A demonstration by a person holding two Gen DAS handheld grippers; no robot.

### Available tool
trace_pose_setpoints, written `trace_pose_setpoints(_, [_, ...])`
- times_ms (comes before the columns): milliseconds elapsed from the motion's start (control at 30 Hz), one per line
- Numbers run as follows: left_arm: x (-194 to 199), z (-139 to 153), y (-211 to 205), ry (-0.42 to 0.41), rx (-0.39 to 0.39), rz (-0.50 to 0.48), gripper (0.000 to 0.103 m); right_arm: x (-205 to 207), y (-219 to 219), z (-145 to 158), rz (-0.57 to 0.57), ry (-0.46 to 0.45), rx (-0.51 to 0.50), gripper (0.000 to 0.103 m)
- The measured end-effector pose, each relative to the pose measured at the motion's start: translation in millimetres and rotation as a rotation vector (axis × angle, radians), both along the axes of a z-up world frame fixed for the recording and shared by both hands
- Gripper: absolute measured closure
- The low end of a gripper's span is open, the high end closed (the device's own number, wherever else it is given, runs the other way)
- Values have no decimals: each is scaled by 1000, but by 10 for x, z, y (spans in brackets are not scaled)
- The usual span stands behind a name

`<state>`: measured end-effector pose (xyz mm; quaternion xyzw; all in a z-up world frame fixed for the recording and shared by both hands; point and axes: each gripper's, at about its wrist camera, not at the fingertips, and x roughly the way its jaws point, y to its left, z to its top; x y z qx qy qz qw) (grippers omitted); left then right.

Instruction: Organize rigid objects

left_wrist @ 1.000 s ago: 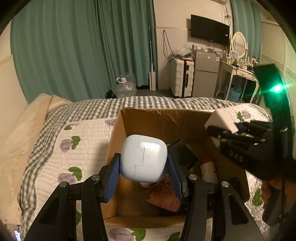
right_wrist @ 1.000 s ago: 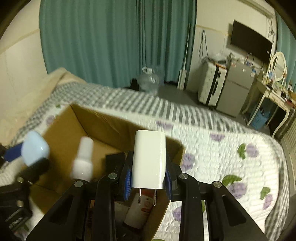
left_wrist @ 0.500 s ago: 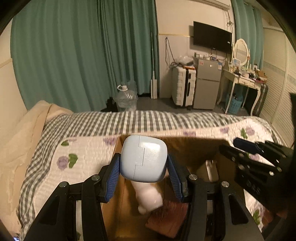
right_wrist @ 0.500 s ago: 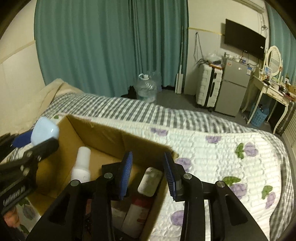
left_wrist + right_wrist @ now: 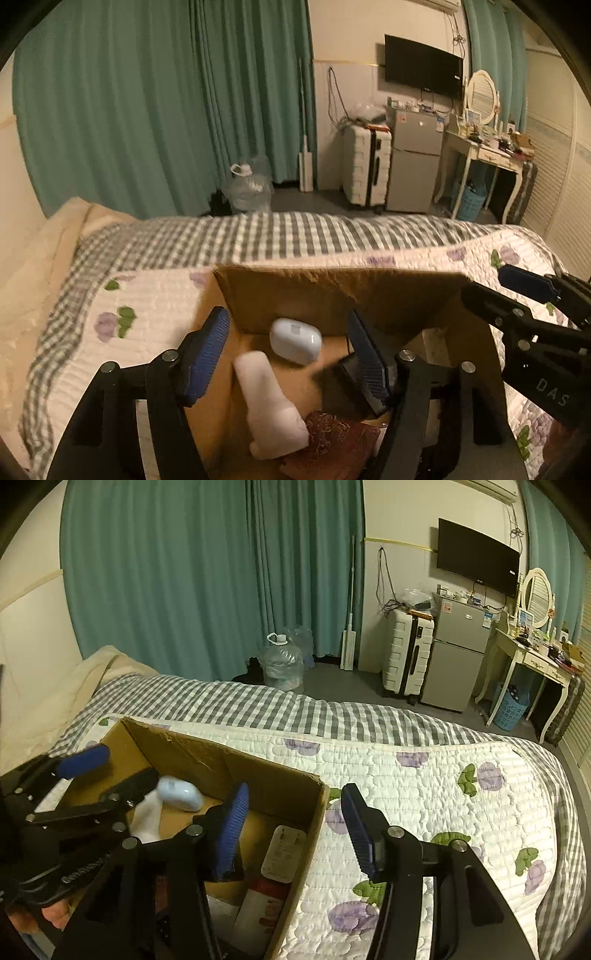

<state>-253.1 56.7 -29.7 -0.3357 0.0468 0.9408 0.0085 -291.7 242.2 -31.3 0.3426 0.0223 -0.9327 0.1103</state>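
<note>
An open cardboard box [image 5: 332, 284] [image 5: 229, 764] sits on the quilted bed. Inside it lie a pale blue earbud case [image 5: 295, 340] [image 5: 181, 794], a white bottle [image 5: 269, 398] [image 5: 146, 818], a white charger plug [image 5: 283, 853], a red and white package [image 5: 264, 908] and a dark red item [image 5: 332, 439]. My left gripper [image 5: 288, 362] is open and empty above the box's left half. My right gripper [image 5: 295, 830] is open and empty over the box's right wall. In the left wrist view the right gripper's fingers [image 5: 524, 282] show at the right edge.
The bed has a white floral quilt [image 5: 424, 794] and a grey checked blanket [image 5: 295, 236]. A beige duvet [image 5: 37, 266] lies at the left. Beyond the bed stand a water jug [image 5: 282, 662], a white suitcase [image 5: 406, 653], a small fridge [image 5: 458, 653] and a dressing table [image 5: 535, 664].
My left gripper opened and the blue earbud case dropped into the box. My right gripper had let the white charger fall into the box and stays open. Both grippers rose slightly.
</note>
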Motion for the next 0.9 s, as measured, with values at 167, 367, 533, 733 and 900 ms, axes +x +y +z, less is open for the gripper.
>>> trace_pose_setpoints(167, [272, 407, 2, 72, 0, 8, 34, 272, 74, 349, -16, 50, 1, 49])
trace_pose_setpoints(367, [915, 1085, 14, 235, -18, -5, 31, 876, 176, 1015, -38, 161, 0, 41])
trace_pose_setpoints(533, [1542, 1526, -84, 355, 18, 15, 26, 1436, 244, 1447, -50, 244, 1, 28])
trace_pose_setpoints(733, [2103, 1729, -232, 411, 32, 31, 25, 2057, 320, 1707, -82, 351, -30, 0])
trace_pose_setpoints(900, [2356, 1643, -326, 433, 22, 32, 23, 2318, 281, 1753, -86, 384, -54, 0])
